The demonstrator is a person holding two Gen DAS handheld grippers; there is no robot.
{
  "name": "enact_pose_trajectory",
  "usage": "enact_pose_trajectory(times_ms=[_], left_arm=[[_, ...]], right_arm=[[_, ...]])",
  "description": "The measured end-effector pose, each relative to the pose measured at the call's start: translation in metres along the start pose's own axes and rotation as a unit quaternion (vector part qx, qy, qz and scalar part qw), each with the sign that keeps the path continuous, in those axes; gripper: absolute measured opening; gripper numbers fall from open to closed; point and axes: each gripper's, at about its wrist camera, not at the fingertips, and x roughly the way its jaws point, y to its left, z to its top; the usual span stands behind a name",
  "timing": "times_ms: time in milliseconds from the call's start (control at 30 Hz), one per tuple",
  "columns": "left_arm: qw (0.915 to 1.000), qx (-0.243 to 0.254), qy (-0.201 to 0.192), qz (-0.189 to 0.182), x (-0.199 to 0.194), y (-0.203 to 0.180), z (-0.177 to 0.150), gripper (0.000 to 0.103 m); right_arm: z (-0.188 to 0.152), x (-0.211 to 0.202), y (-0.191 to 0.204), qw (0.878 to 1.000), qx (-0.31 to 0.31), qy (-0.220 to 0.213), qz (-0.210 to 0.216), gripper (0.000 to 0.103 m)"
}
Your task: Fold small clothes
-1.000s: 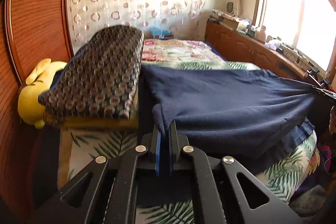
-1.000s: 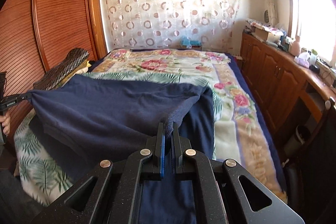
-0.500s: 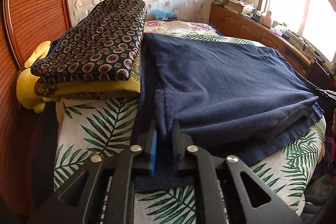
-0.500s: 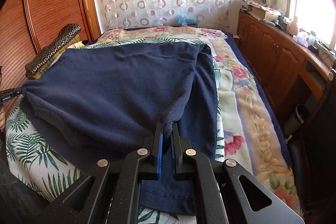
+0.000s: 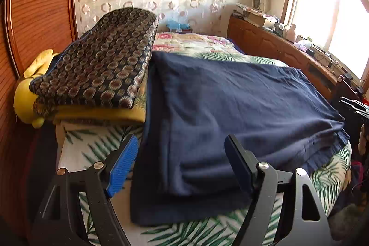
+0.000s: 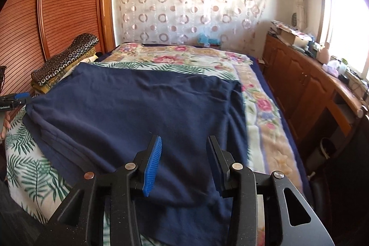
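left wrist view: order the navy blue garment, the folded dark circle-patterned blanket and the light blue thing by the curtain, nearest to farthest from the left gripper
1. Navy blue garment: lies flat on the bed directly under and ahead of the open left gripper.
2. Folded dark circle-patterned blanket: stacked to the left, further up the bed.
3. Light blue thing: at the far end of the bed, against the curtain.

Patterned folded blanket beside yellow plush toy (partly hidden).
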Motion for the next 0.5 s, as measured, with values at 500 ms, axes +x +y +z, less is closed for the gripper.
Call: enact_pose_trajectory(times_ms=[500], left_arm=[[0.9985,0.036,0.014,-0.038,0.026,-0.057,-0.002,0.078]], right_arm=[[-0.003,0.072,0.062,0.996,-0.024,0.041,0.071,0.042]])
